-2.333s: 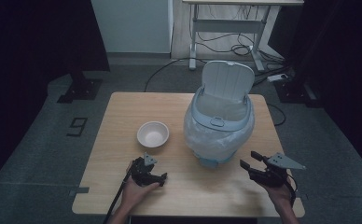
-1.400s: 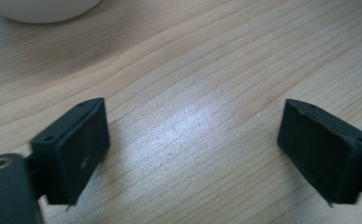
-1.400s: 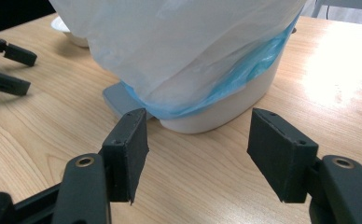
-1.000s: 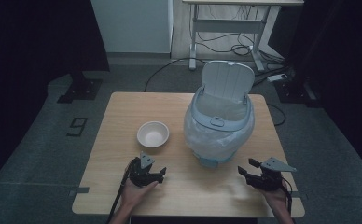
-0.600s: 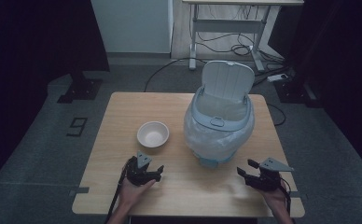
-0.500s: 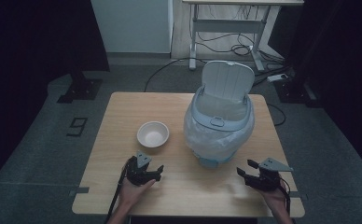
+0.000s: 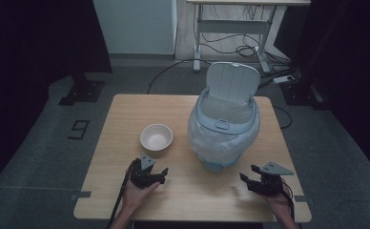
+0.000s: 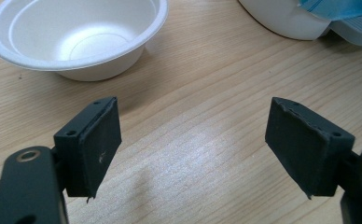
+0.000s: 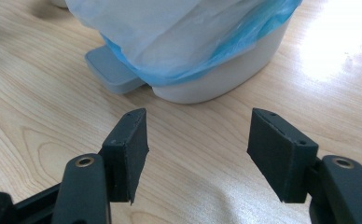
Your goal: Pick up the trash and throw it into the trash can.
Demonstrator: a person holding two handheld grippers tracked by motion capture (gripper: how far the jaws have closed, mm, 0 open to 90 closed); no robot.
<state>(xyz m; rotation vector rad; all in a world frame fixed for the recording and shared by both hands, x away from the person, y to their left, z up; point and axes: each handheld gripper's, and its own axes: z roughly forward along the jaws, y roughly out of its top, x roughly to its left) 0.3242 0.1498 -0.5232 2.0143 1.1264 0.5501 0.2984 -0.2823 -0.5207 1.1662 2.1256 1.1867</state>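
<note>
Wooden counter (image 7: 126, 119) on grey floor, dark surroundings. Left tongs (image 7: 163, 172) low over near edge, jaws apart, nothing between; white bowl (image 7: 156, 137) just beyond them, empty, upright. Lidded bin (image 7: 224, 125) right of bowl, lid up, bag-lined. Right tongs (image 7: 248, 174) near bin's pedal (image 9: 114, 70), jaws wide, holding nothing.

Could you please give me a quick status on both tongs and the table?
Left tongs open, empty, facing white bowl. Right tongs open, empty, facing lined bin, lid up. Nothing in the way.
</note>
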